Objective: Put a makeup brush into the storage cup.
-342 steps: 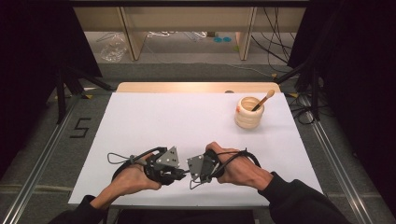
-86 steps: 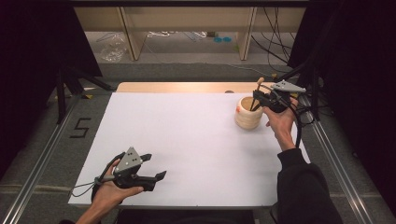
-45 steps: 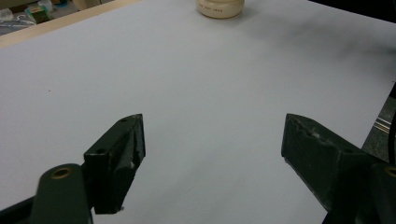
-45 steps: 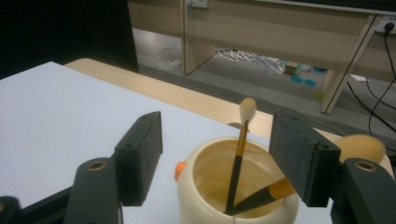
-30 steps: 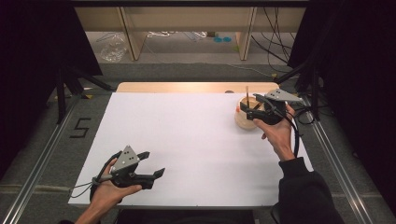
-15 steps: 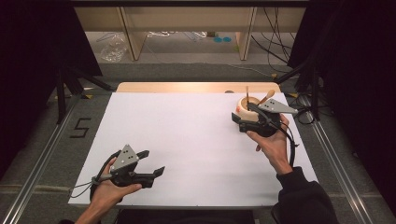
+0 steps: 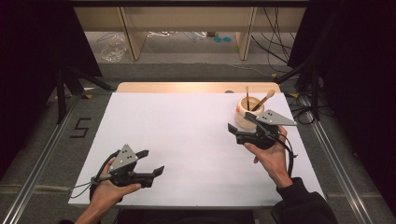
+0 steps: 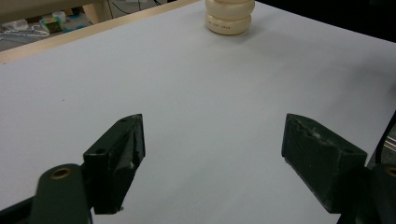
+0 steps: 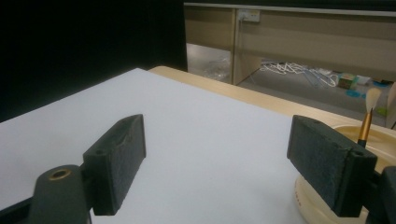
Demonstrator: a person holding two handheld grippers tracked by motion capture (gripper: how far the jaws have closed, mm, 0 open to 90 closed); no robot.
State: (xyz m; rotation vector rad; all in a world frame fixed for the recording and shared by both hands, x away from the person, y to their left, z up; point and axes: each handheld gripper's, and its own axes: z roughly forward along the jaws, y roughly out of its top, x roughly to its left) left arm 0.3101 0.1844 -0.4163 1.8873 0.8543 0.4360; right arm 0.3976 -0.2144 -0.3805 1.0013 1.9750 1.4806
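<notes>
On top of the desk (image 7: 187, 135), white sheet covers nearly whole surface; wood edge shows along far side.

Cream ribbed pot (image 7: 247, 114) sits far-right on desk, upright. Seen also from left claw view, far off at top (image 8: 230, 17), and in right claw view, low right corner, partly behind the right-hand jaw (image 9: 322, 205).

Right hand (image 7: 271, 154) comes in from near-right edge, dark sleeve. Right claw (image 7: 240, 123) just beside pot, on its near side, pointing left across desk; touching pot or not: can't tell. Jaws wide apart, have just been opening, nothing btwn them; right claw view shows bare white sheet in the gap.

Left hand (image 7: 109, 186) at near-left corner of desk. Left claw (image 7: 152, 163) well apart from pot, pointing right. Jaws wide, nothing btwn them, only sheet under.

Inside pot: wooden stick w/ round end (image 7: 265, 99) leaning right over rim; thin brush (image 7: 247, 97) standing approx upright. Brush w/ pale tip also in right claw view (image 9: 366, 121), rising out of pot.
</notes>
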